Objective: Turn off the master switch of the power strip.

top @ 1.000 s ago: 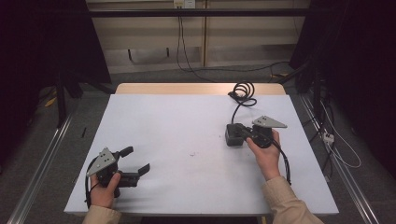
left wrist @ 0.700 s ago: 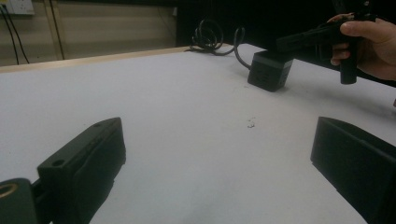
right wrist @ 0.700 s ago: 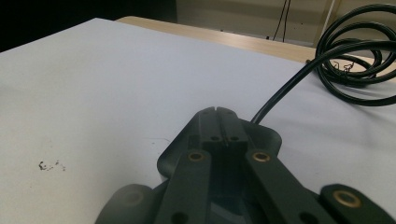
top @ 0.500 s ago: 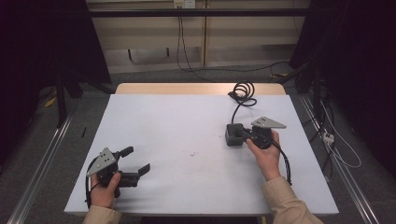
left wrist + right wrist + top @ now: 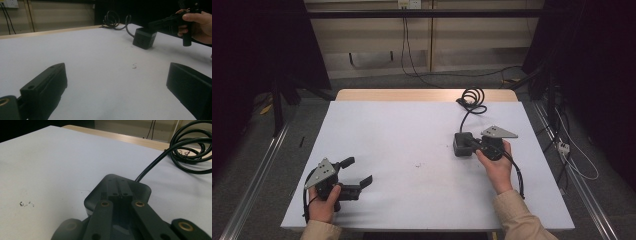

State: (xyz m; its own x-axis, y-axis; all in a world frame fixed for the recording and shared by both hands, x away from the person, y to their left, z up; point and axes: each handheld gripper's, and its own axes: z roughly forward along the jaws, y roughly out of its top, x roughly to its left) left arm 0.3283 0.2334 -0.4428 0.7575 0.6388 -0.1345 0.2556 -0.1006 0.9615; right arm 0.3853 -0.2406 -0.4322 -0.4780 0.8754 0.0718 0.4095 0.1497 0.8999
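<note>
My left gripper (image 5: 358,171) rests near the white table's (image 5: 412,125) front left corner, held by a hand, its two black jaws spread wide with nothing between them (image 5: 117,87). At the right, a hand holds my right gripper (image 5: 472,144) with its jaws pressed together. Their tips lie over the top of a black box (image 5: 461,144), which has a cable leading away from it. In the right gripper view the shut tips (image 5: 118,191) sit on the box's top face (image 5: 142,190). From the left gripper view the box (image 5: 145,37) stands far off under the right gripper (image 5: 162,23).
A coil of black cable (image 5: 472,98) lies near the table's far right edge and runs to the box. A small dark speck (image 5: 418,165) marks the middle of the white sheet. Rails and floor cables flank the table.
</note>
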